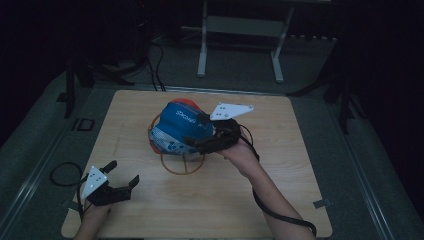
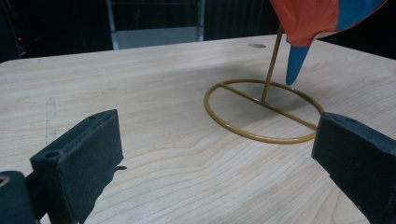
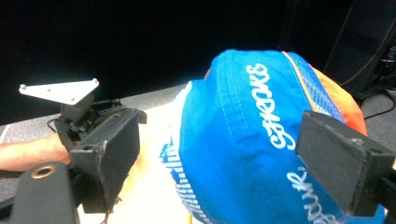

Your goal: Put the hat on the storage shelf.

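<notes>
While perched on the wire stand (image 1: pixel 182 165), sat mid-table: blue-and-orange cap (image 1: pixel 179 127), just let go.
At the near left, left gripper (image 1: pixel 121 175) idled low over the table (image 1: pixel 280 190), jaws wide and empty, well short of the stand's ring; at the cap's right flank, right gripper (image 1: pixel 197 129) reached in level from the right on an outstretched forearm, jaws spread to either side of the crown, seemingly clear of the cloth, nearer hand by far.

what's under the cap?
The blue-and-orange cap sits on a yellow wire stand: ring base and upright rod show; the stand's top is covered by the cap.
</notes>
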Available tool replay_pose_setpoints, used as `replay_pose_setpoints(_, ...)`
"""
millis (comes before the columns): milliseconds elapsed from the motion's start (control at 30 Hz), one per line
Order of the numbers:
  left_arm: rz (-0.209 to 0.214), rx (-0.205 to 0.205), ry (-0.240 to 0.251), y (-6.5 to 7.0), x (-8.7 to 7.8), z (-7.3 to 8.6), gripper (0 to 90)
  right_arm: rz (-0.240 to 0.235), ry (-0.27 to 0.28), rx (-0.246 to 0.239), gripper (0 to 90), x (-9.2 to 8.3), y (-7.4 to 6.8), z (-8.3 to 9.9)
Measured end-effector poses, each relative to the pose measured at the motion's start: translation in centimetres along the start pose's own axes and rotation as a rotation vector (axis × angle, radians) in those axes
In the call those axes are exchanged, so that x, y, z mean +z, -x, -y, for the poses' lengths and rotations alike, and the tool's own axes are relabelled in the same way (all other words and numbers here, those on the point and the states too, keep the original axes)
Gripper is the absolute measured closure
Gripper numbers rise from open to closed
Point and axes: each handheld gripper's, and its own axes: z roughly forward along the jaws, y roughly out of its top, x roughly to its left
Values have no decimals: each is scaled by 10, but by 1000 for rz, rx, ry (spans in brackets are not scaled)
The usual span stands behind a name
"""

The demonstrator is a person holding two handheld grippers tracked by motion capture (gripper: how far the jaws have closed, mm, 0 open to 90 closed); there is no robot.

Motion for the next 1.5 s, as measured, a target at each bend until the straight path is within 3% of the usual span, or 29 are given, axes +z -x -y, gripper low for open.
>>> replay_pose_setpoints(333,2,4,-5,0,0,1,22,-21,1,22,137,-8,4,22)
replay_pose_setpoints(567,5,7,-8,0,0,2,22,5,-17,12,138,-13,6,42)
replay_pose_setpoints(833,10,9,-12,1,0,2,22,2,-50,-4,139,-14,7,64)
replay_pose_setpoints(1133,9,12,-15,1,1,3,22,-16,-82,9,141,-15,9,103)
replay_pose_setpoints(1267,13,11,-16,1,1,3,22,-24,-99,-8,144,-15,8,119)
replay_pose_setpoints(1500,9,9,-17,-1,1,4,22,-21,-110,20,144,-18,12,143)
